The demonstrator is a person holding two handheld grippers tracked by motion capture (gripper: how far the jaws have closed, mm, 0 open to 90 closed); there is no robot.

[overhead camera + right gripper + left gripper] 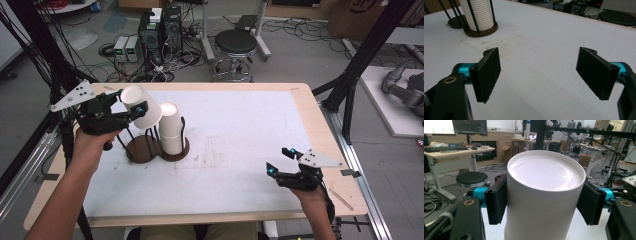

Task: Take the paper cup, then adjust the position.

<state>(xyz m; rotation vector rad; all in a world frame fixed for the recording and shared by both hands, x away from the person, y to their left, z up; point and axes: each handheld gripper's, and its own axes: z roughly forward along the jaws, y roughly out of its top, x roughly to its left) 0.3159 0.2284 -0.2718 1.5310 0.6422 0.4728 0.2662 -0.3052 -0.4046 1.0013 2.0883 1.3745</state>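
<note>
High view: left gripper clamps a tilted paper cup above two holders; right gripper view: jaws wide apart, empty, over the table.

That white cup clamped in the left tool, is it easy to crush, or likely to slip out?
The white cup looks thin-walled and probably very light, so a hard squeeze could dent it. The left tool grips it with flat black pads on opposite sides, and its smooth wall may slide a little. Held tilted above the stack of cups, it would likely tip or roll if dropped.
</note>
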